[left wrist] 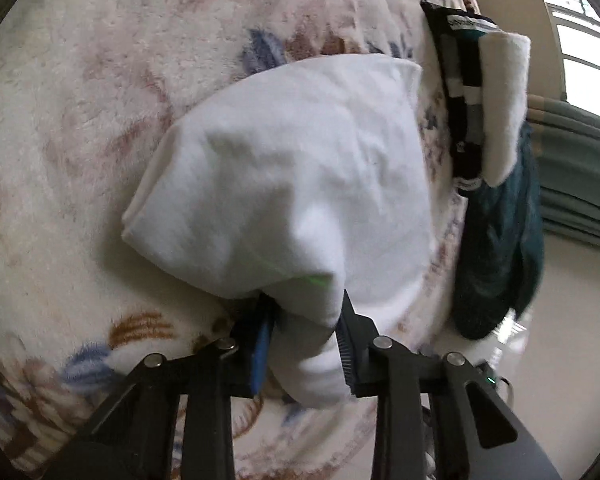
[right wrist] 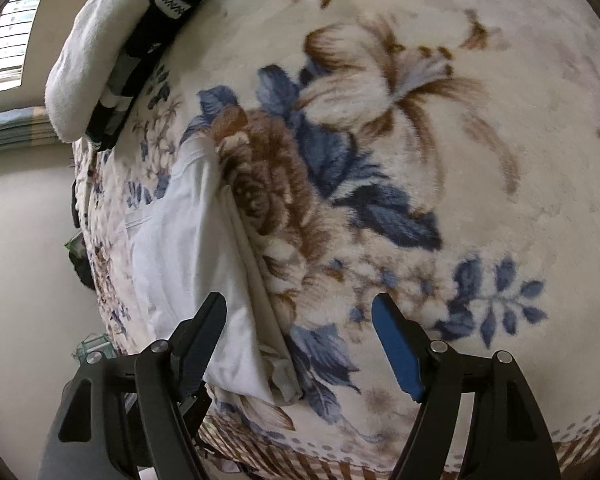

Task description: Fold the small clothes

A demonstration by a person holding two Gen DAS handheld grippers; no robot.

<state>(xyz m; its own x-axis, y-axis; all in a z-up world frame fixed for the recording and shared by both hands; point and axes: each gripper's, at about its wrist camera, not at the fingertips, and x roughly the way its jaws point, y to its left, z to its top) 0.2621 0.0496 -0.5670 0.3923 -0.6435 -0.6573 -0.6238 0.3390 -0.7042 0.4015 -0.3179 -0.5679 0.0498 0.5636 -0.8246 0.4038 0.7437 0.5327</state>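
Our left gripper (left wrist: 306,336) pinches a corner of the white garment (left wrist: 284,176), which drapes ahead of it over the floral blanket (left wrist: 100,80). Our right gripper (right wrist: 300,344) hangs wide open, empty, the cloth's edge beside its left finger. The thin pinch could slip, undoing the fold.

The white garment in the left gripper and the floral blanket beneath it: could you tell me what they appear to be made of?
White garment: probably thin cotton knit, matte, with soft creases and a stitched hem. Floral blanket: likely plush synthetic fleece, given its fuzzy pile and printed flowers.
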